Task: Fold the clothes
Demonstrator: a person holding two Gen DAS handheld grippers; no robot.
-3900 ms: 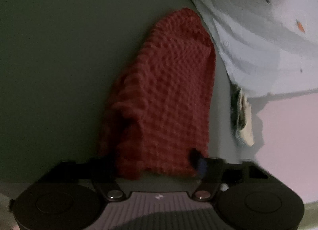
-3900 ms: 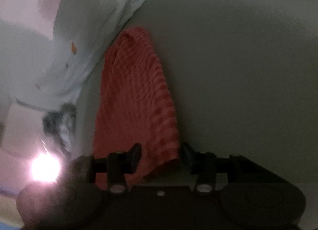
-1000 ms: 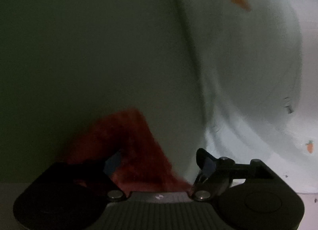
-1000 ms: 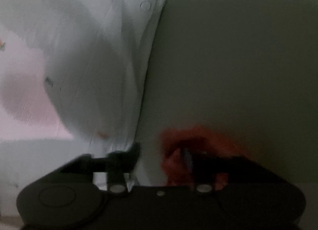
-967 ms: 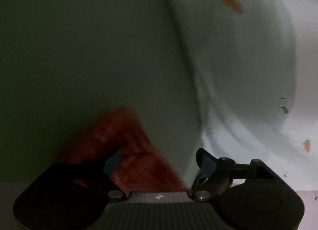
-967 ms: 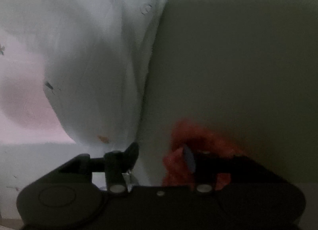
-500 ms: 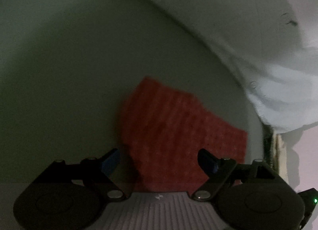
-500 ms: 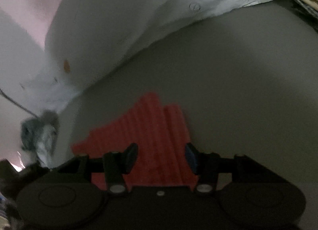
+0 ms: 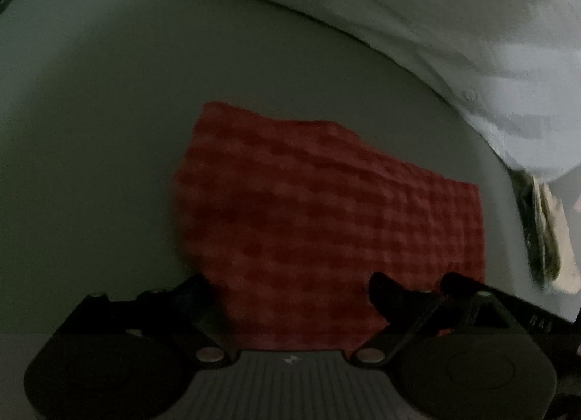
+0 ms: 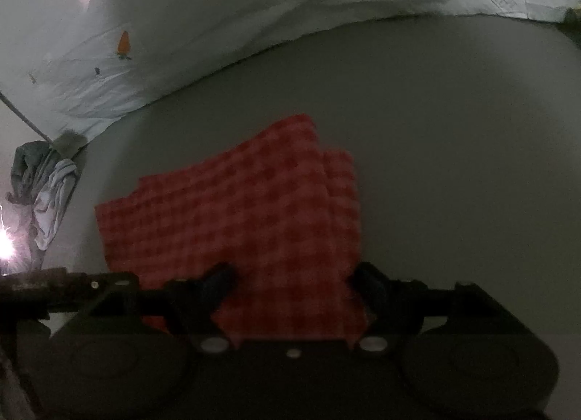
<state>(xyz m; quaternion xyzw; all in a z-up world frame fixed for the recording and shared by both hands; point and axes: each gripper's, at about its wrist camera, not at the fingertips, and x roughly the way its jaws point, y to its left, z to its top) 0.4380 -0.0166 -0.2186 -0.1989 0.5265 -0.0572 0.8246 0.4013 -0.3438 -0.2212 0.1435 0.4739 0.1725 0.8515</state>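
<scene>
A red checked cloth (image 9: 326,209) lies folded flat on the grey surface (image 9: 90,129). In the left wrist view my left gripper (image 9: 290,289) is open, its fingers apart over the cloth's near edge. In the right wrist view the same cloth (image 10: 254,209) shows as a folded stack, one layer offset at the far right. My right gripper (image 10: 294,282) is open, fingers apart at the cloth's near edge. Neither gripper holds the cloth.
A pale blue-white garment (image 10: 218,20) with a small carrot print (image 10: 124,43) lies along the far side; it also shows in the left wrist view (image 9: 472,39). A crumpled grey and white cloth (image 10: 47,180) sits at the left. Another bunched cloth (image 9: 544,231) lies at the right.
Both grippers have drawn back from the red cloth. It now lies folded flat and fills more of each view. Both grippers stay open.
</scene>
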